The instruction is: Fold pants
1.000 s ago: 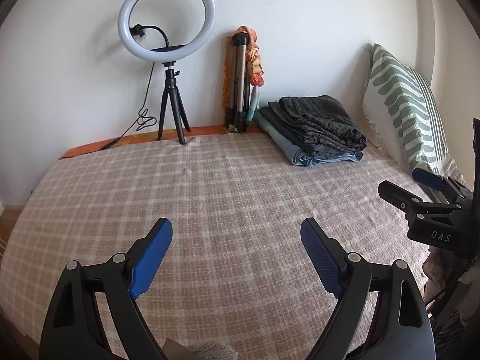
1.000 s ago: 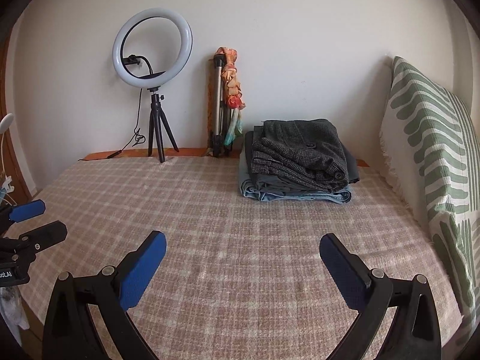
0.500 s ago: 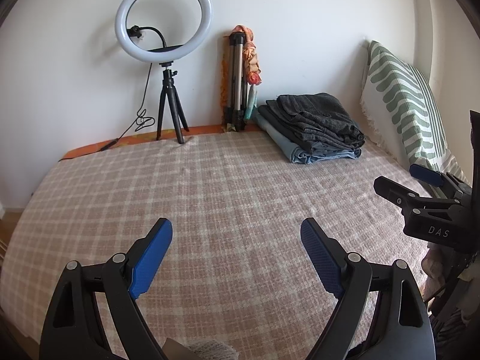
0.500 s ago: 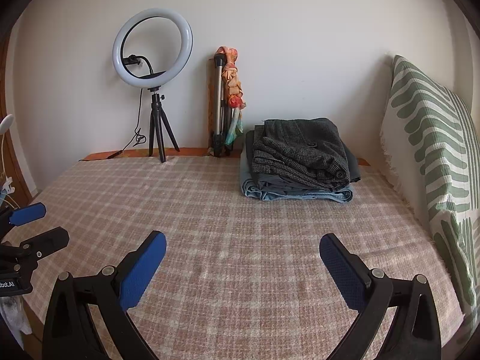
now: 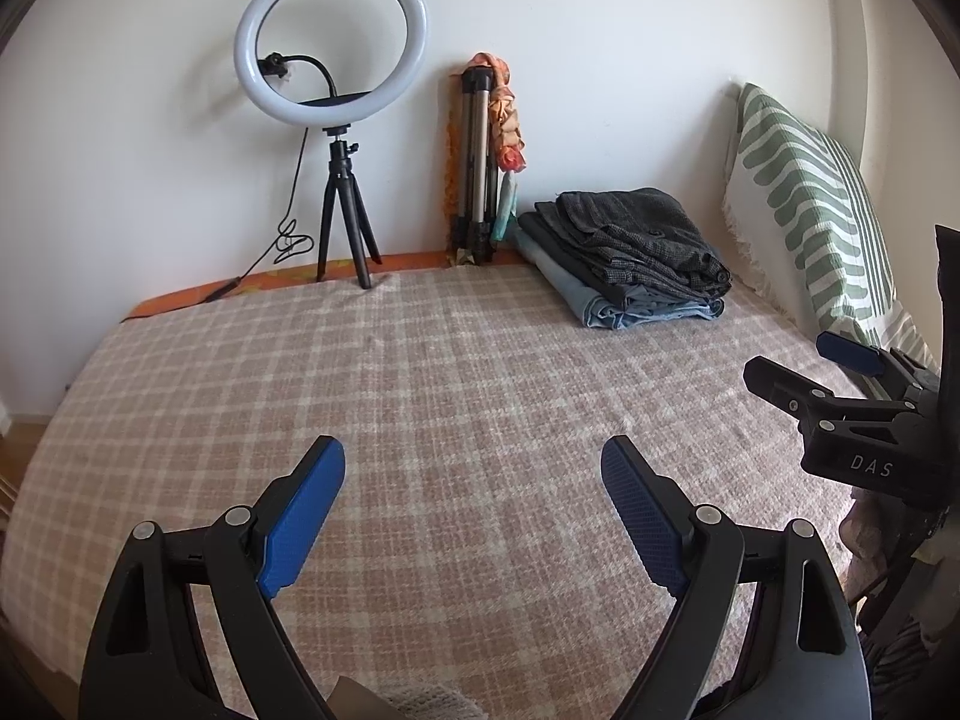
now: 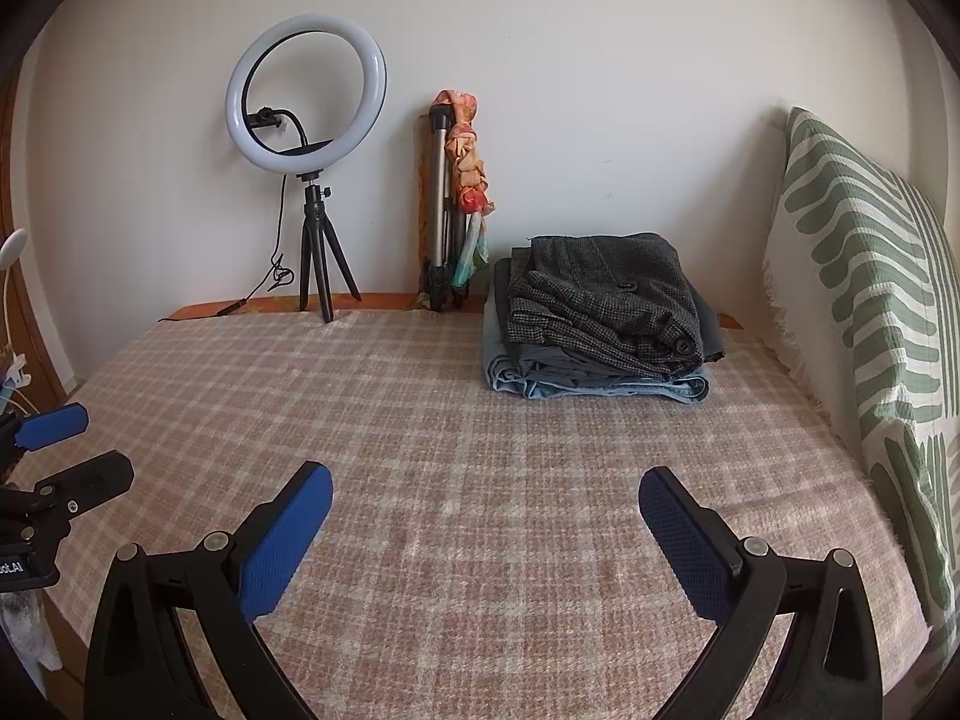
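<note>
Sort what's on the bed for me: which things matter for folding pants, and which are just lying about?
For the job:
stack of folded pants
left gripper, jaws open
right gripper, jaws open
checked bedspread

Lying about:
ring light on its small tripod
folded tripod
orange scarf
green patterned pillow

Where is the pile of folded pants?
The pile of folded pants sits at the far right of the checked bed cover by the wall, between the folded tripod and the green-striped pillow.

Soft, even daylight, sharp focus

Strong fisheye bending with dark vignette at every corner; the ring light (image 5: 332, 47) casts a faint shadow on the white wall (image 5: 600, 30) at upper left.
</note>
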Tool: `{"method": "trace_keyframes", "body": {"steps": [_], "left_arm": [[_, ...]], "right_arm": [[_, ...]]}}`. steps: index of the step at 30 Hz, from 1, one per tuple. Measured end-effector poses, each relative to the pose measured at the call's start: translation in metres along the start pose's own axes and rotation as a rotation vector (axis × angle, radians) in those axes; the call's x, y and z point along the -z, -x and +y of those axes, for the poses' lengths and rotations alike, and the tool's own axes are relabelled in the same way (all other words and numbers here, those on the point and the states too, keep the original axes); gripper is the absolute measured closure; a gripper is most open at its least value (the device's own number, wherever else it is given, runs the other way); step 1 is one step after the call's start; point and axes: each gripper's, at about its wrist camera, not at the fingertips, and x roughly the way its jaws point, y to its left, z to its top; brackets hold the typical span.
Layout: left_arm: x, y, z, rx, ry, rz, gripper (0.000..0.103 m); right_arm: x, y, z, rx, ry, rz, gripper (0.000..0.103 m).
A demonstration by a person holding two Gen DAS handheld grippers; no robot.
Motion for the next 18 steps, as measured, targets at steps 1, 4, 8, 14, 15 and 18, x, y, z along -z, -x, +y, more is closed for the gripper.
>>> {"method": "trace_keyframes", "body": {"steps": [1,4,8,14,15,18], "left_arm": [[-0.0002,-0.0001,0.0001,-0.001,0.001,0.001,0.015],[0.0005,-0.0001,0.0004,-0.009,0.005,0.000,0.015],[0.0010,-0.0013,0.0017,-0.009,0.014,0.005,0.015],[0.0019,-0.0017,0.0012,-0.007,0.010,0.002,0.015],[0.0025,-0.0010,0.0014,-0.008,0.008,0.000,0.015],[0.0025,-0.0008,0.0006,-0.009,0.008,0.000,0.015]], "right_arm": [[0.0000,0.0000,0.0007,-0.001,0.000,0.001,0.000],[0.0002,-0.0001,0.0013,-0.001,-0.002,0.002,0.000],[0.0006,0.0002,0.0016,-0.002,-0.003,0.002,0.000],[0.0015,-0.0005,0.0025,-0.003,-0.003,0.004,0.000],[0.0021,-0.0005,0.0026,-0.004,-0.004,0.005,0.000],[0.0030,-0.0006,0.0033,-0.003,0.000,0.005,0.000]]}}
